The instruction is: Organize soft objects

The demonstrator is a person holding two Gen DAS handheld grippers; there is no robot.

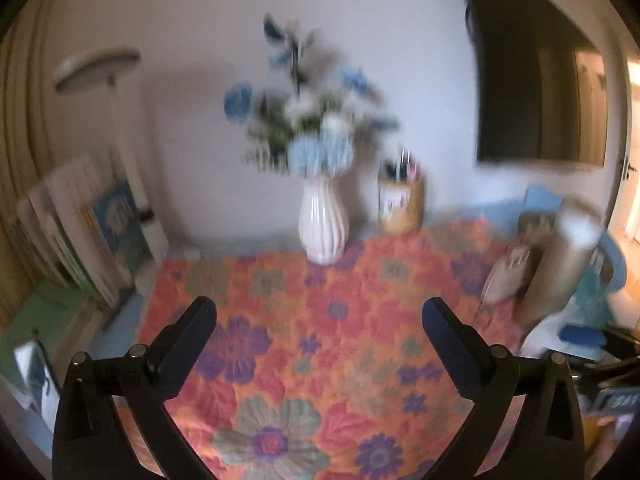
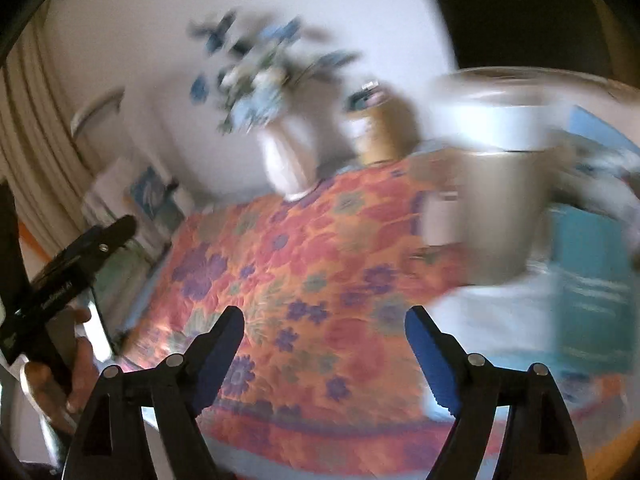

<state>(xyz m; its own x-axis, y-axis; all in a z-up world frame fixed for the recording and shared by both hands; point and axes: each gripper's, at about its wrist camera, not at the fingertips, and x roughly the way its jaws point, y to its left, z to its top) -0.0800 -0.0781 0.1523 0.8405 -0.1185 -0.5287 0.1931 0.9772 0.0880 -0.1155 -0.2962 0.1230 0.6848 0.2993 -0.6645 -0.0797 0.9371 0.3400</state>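
An orange quilted cloth with purple and green flowers [image 1: 320, 320] covers the table; it also shows in the right wrist view [image 2: 304, 264]. My left gripper [image 1: 319, 312] is open and empty above the cloth. My right gripper [image 2: 325, 320] is open and empty above the cloth's near right part. A beige soft bag or pouch [image 1: 506, 276] leans at the cloth's right edge beside a tall beige and white container [image 1: 564, 256], which looms blurred in the right wrist view [image 2: 496, 184]. The left gripper's handle and hand [image 2: 60, 280] show at the left.
A white vase of blue and white flowers [image 1: 322, 224] and a pen holder [image 1: 400, 204] stand at the back by the wall. Books [image 1: 92, 240] lean at the left. A dark screen [image 1: 536, 92] hangs at the right. Teal and white items [image 2: 588, 292] lie at right. Both views are blurred.
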